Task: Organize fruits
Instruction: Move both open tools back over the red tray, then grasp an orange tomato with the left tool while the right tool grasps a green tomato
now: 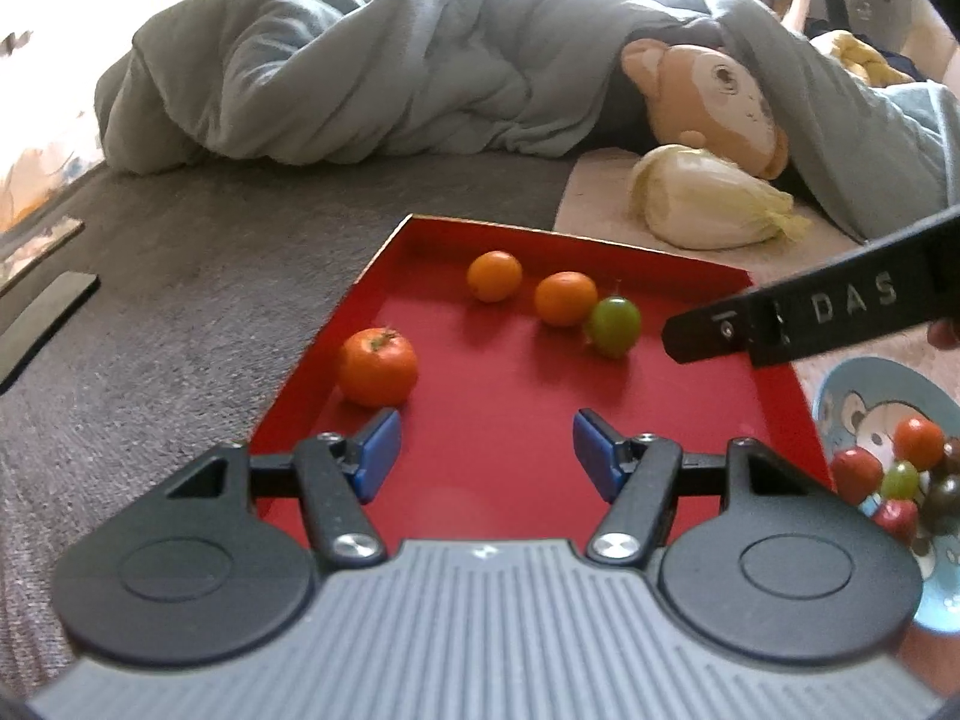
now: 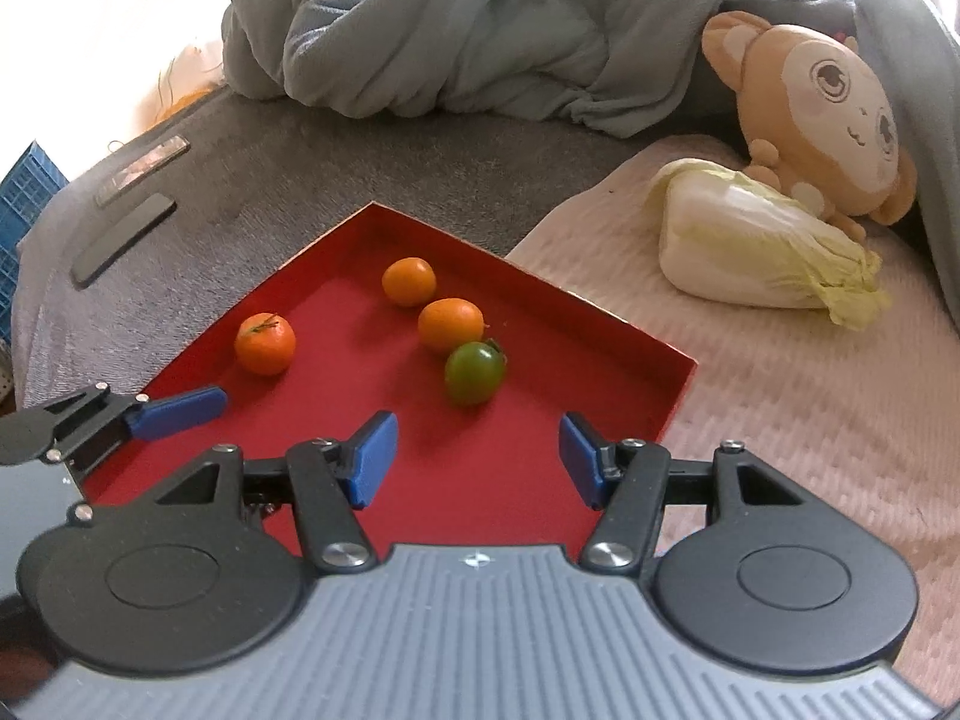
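Both tongs, left and right, gape wide and empty over the red tray; a green fruit sits at twelve o'clock of the right pair, touching an orange.

Left gripper: jaws spread wide, blue pads parallel, nothing between them. Right gripper: jaws likewise spread wide and holding nothing, its blue pads facing each other, level with the left.
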Tool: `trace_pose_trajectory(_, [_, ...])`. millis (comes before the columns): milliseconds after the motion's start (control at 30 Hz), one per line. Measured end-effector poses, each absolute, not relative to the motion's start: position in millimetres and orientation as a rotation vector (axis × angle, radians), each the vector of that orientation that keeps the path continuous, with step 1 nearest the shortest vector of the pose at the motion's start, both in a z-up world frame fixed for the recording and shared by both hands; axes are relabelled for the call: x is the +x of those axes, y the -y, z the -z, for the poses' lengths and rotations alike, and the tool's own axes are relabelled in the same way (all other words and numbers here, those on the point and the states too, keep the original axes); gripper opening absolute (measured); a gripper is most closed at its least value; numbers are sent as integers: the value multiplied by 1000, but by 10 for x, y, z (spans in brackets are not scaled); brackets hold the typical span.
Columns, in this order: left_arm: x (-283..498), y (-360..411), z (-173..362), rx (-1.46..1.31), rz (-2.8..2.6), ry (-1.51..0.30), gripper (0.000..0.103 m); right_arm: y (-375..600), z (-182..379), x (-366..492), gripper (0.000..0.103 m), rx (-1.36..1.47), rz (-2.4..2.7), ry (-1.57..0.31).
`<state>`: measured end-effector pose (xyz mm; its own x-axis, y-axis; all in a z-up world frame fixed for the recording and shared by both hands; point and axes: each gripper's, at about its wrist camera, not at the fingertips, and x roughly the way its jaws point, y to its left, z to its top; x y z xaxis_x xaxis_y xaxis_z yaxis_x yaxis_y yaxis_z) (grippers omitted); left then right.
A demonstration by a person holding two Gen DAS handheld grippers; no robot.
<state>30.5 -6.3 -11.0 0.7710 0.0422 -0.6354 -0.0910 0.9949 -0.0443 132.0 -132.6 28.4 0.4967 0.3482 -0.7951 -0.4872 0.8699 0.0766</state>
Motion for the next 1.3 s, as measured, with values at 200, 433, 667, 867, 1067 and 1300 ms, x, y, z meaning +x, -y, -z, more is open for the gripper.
trace_pose_trajectory(200, [467,-130,156,-137,-139,-738,66,1176,-195,1392,65,-197,-522,-926])
trace_pose_trajectory(433, [637,-222,215,-160,-171,-764,66,1046,-69,1511,65,-224,-503,-940])
trace_pose_trajectory(667, [784,-271,232,-156,-169,-761,65,999,24,1636,65,-217,-471,-948])
trace_pose_trajectory(867, [794,-285,233,-133,-160,-754,54,940,71,1725,65,-206,-458,-949])
trace_pose_trajectory(1067, [808,-313,239,-119,-170,-748,42,801,89,1756,54,-221,-474,-946])
trace_pose_trajectory(1300, [811,-319,240,-116,-162,-745,40,781,141,1755,38,-265,-432,-955])
